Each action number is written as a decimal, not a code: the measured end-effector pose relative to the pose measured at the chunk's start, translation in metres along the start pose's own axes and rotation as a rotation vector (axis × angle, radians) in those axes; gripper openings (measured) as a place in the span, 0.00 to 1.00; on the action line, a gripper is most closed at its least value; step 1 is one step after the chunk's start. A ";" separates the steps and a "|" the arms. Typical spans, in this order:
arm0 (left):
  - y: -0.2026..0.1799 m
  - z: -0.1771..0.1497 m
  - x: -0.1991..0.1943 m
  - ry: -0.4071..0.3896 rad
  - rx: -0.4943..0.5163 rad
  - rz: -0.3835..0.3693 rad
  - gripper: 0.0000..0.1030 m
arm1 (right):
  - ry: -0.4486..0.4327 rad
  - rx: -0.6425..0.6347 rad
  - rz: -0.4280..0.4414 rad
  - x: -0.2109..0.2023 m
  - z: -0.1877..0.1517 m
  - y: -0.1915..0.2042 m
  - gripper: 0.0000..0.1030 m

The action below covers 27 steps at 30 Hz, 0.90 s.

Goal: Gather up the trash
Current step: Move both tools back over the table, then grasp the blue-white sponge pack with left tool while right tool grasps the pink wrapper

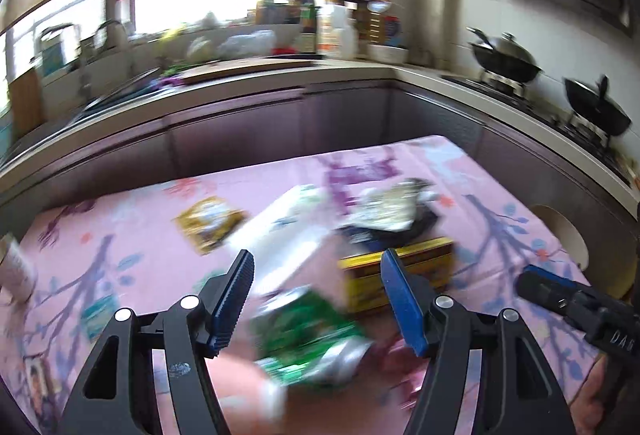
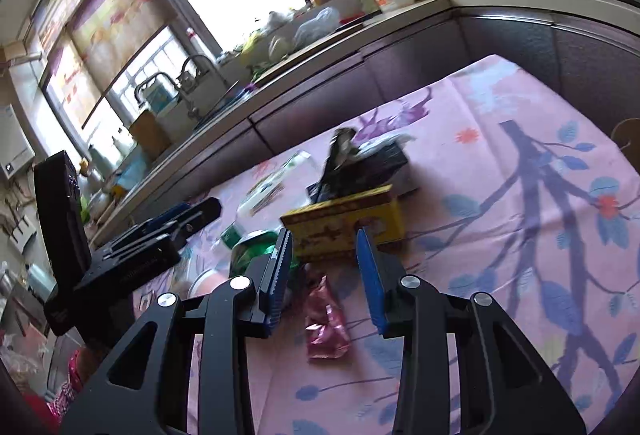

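Wrappers (image 2: 326, 319) on pink tablecloth (image 2: 500, 275), tools (image 2: 324, 263) apart

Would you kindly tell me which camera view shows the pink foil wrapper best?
The right wrist view: the pink foil wrapper lies sharp and whole on the tablecloth. The left wrist view gives only a blurred pink patch low in the picture.

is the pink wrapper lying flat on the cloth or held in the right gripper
Lying flat. The pink wrapper rests on the tablecloth below the right gripper, whose open fingers don't touch it.
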<state>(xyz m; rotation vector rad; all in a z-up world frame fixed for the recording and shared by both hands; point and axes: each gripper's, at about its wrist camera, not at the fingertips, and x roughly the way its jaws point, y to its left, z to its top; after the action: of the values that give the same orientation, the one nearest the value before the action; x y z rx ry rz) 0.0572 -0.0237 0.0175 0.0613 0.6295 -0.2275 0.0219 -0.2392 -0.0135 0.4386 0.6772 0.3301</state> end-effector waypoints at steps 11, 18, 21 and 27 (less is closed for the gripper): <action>0.191 -0.063 -0.001 0.205 -0.391 0.189 0.68 | 0.097 -0.046 0.029 0.034 -0.012 0.027 0.33; 0.202 -0.069 0.032 0.280 -0.428 0.180 0.88 | 0.147 -0.090 0.018 0.044 -0.026 0.038 0.33; 0.198 -0.068 0.046 0.299 -0.420 0.177 0.89 | 0.172 -0.096 0.027 0.047 -0.031 0.040 0.33; 0.199 -0.083 0.062 0.336 -0.424 0.178 0.65 | 0.139 -0.053 -0.037 0.035 -0.026 0.015 0.38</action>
<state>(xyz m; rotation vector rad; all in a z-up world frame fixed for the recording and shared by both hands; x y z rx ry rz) 0.1038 0.1689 -0.0882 -0.2575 0.9900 0.0944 0.0281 -0.2037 -0.0427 0.3541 0.8091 0.3454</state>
